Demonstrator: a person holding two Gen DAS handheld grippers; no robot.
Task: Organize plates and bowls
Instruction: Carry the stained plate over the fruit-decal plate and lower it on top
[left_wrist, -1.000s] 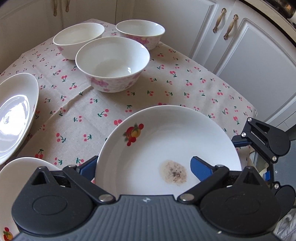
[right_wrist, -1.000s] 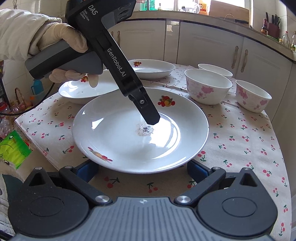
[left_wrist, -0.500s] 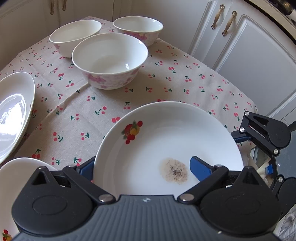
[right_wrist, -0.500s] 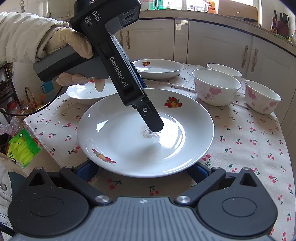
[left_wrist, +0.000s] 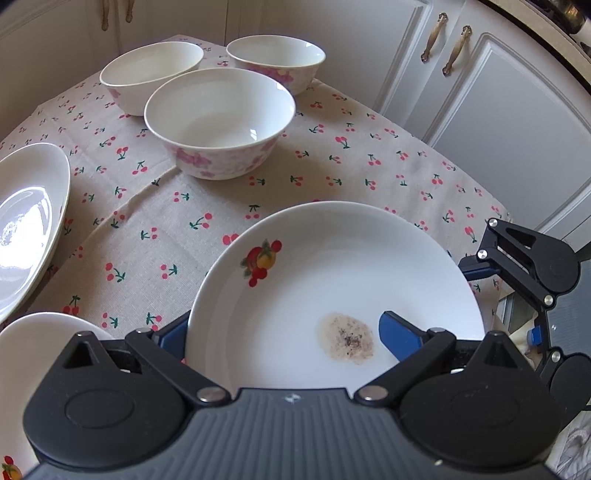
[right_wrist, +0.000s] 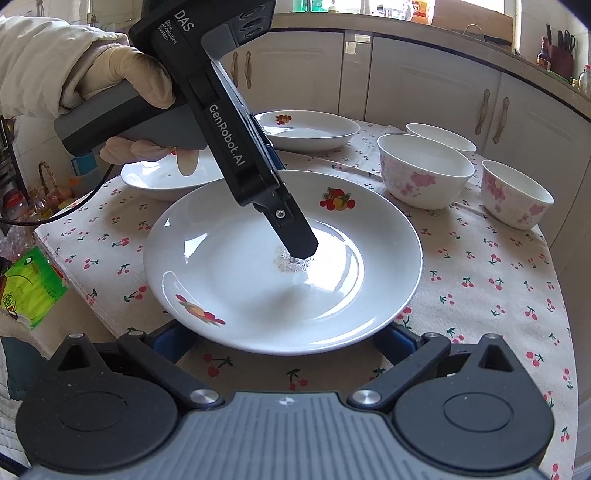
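Observation:
A white plate (left_wrist: 332, 266) with fruit prints and a brown food smear (left_wrist: 347, 338) lies between the wide jaws of my open left gripper (left_wrist: 280, 321). One finger is over the plate and the other is hidden beneath it. In the right wrist view the upper finger (right_wrist: 295, 236) touches the smear at the middle of the plate (right_wrist: 229, 266). My right gripper (right_wrist: 284, 336) is open, and both fingertips are hidden under the plate's near rim. Three floral bowls (left_wrist: 218, 122) (left_wrist: 151, 72) (left_wrist: 277, 55) stand apart behind it.
Two more white plates (right_wrist: 310, 127) (right_wrist: 162, 177) sit on the cherry-print tablecloth (right_wrist: 480, 280) behind the left gripper. A gloved hand (right_wrist: 122, 74) holds that gripper. White cabinets (left_wrist: 498, 110) close off the back. A green packet (right_wrist: 33, 284) lies off the table's left edge.
Almost nothing has moved. Both views drift slightly, and the plate keeps its place between the left fingers and over the right fingertips.

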